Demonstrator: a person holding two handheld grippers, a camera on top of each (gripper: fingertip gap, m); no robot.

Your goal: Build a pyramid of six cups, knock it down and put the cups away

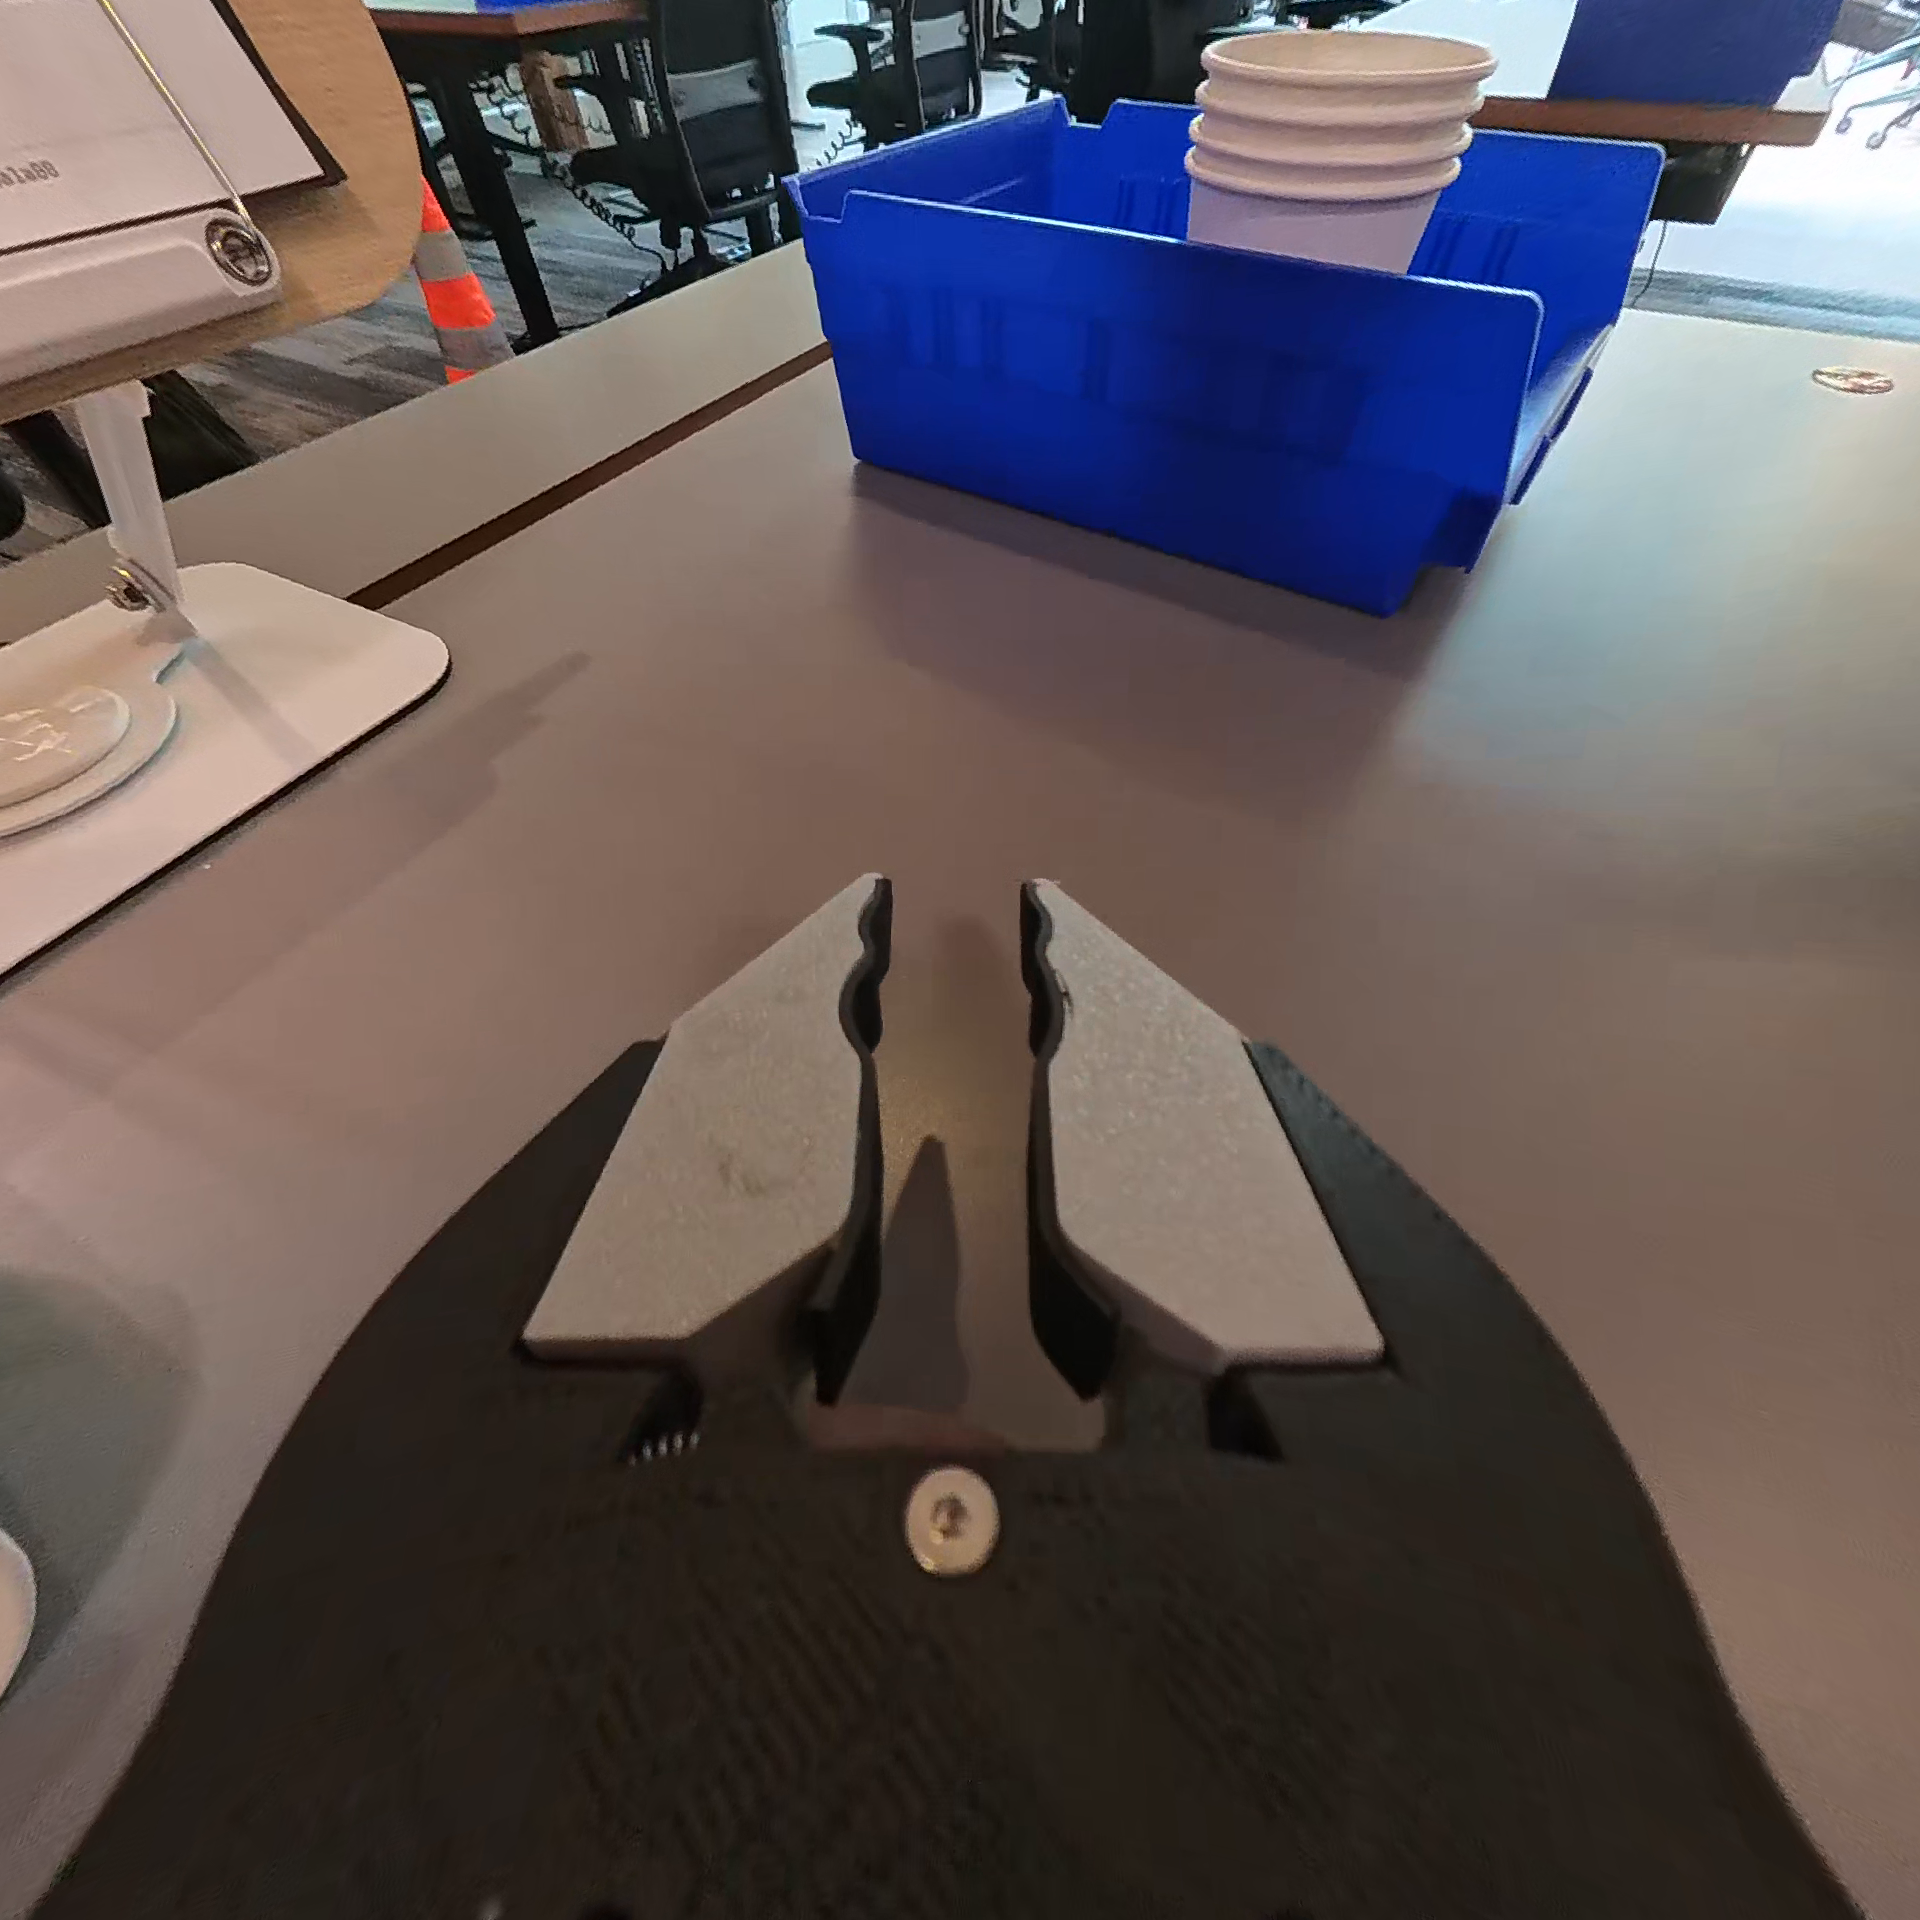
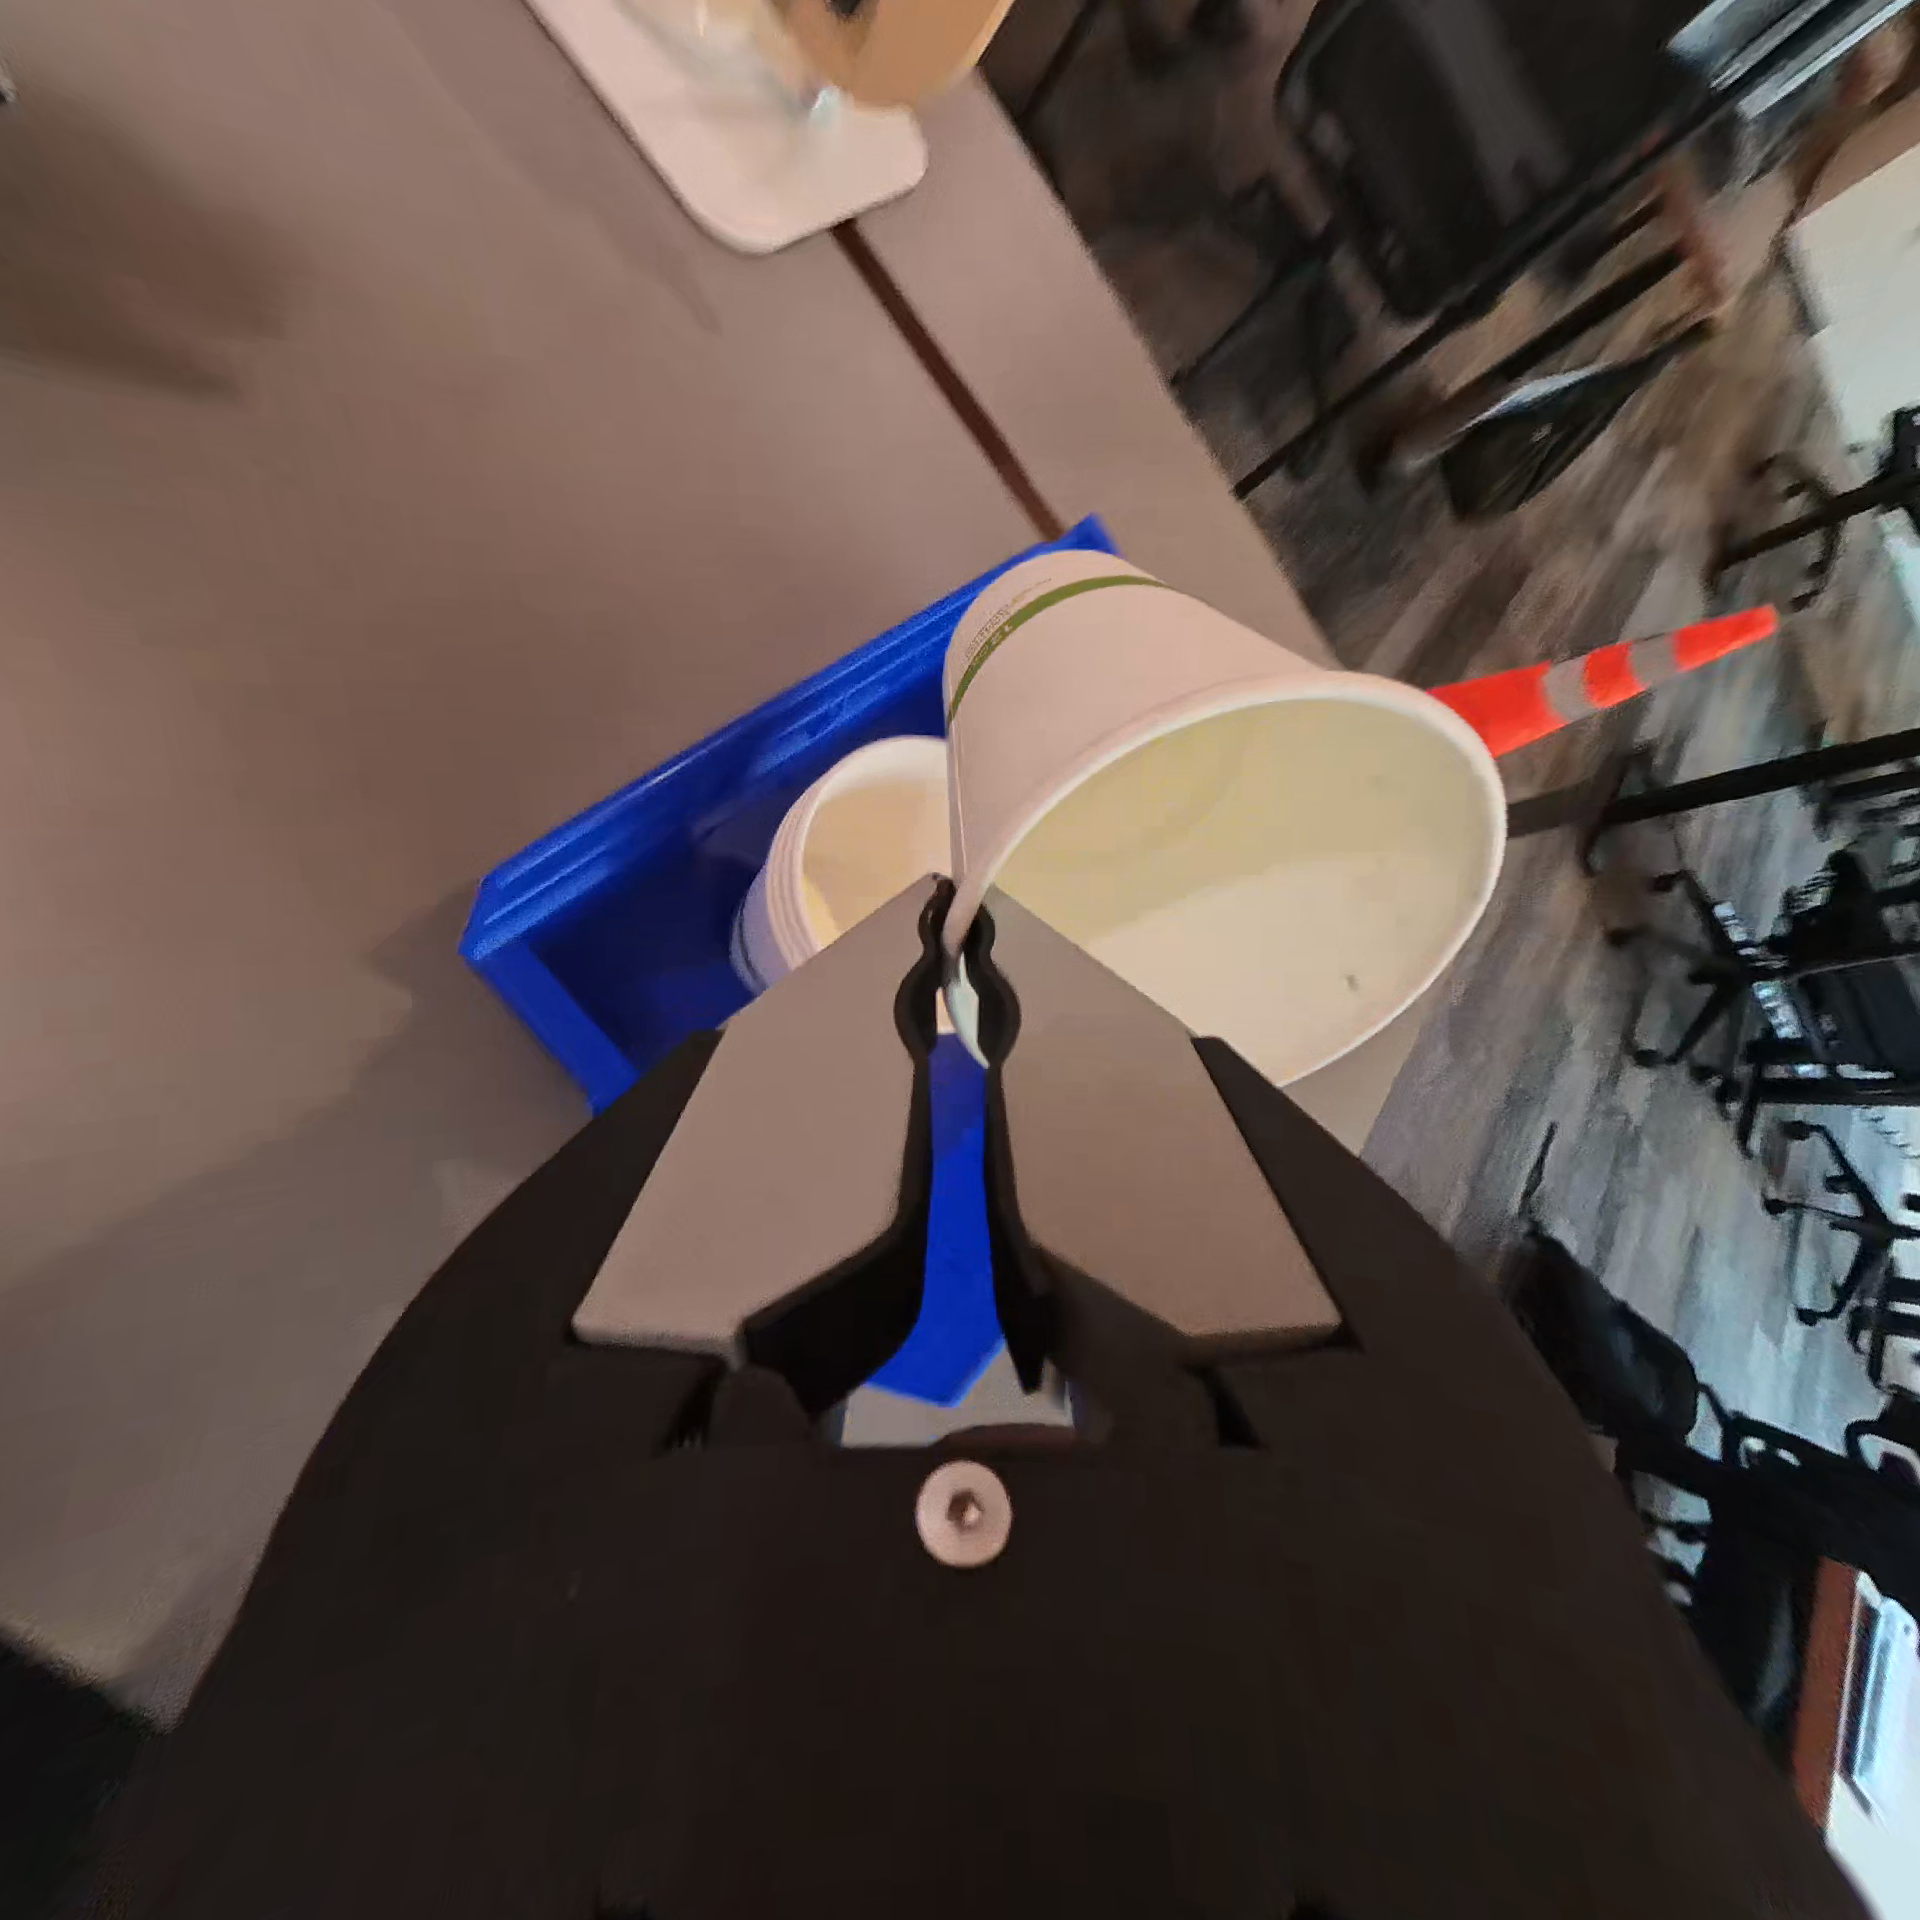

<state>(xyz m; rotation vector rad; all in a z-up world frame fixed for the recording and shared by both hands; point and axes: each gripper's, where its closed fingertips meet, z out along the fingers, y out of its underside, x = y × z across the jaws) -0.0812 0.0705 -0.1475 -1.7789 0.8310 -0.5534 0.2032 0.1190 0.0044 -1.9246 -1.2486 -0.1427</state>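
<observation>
a white paper cup (image 2: 1195,810) with a green band near its base is pinched by its rim in the closed fingers of the right gripper (image 2: 958,935), tilted above the blue bin (image 2: 582,935). nested cups (image 1: 1335,145) are seen upright in that bin. the left gripper (image 1: 956,914) is held slightly open and empty over bare tabletop (image 1: 1039,727), well short of the bin.

On the desk (image 1: 1039,727), the bin (image 1: 1195,416) sits at 12 o'clock with the cup stack (image 1: 1330,156) inside; a stand (image 1: 260,665) at 10 o'clock.
</observation>
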